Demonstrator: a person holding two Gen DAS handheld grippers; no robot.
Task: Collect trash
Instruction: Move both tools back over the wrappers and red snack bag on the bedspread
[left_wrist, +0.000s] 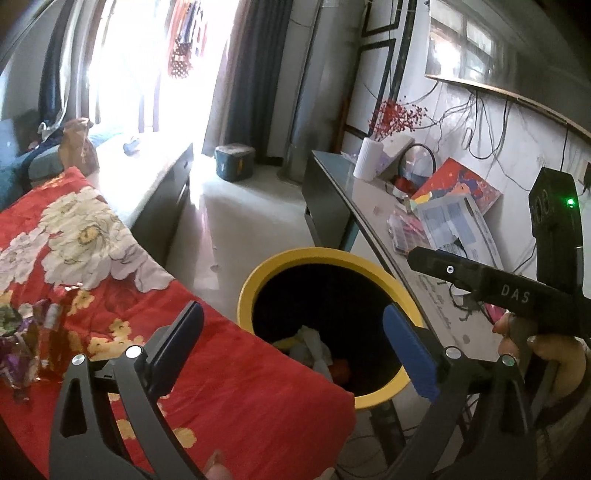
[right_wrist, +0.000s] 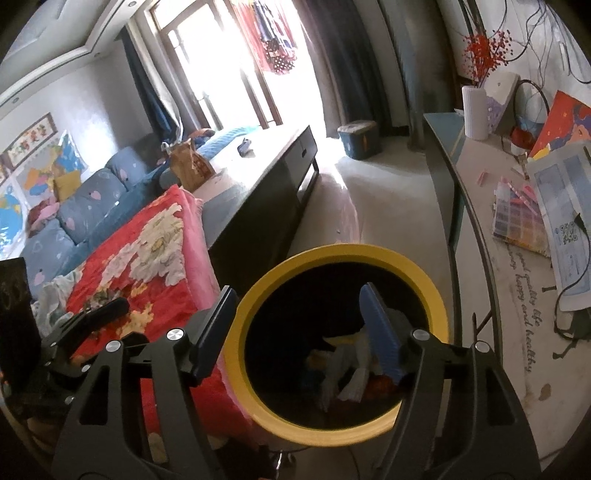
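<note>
Wrappers (left_wrist: 22, 343) lie crumpled on the red floral blanket (left_wrist: 236, 373), just beside the yellow bin (left_wrist: 255, 280); we judge them light, crinkly and slippery, best pinched at a bunched fold; our left gripper (left_wrist: 291, 350) and right gripper (right_wrist: 299, 332) gape empty.
</note>
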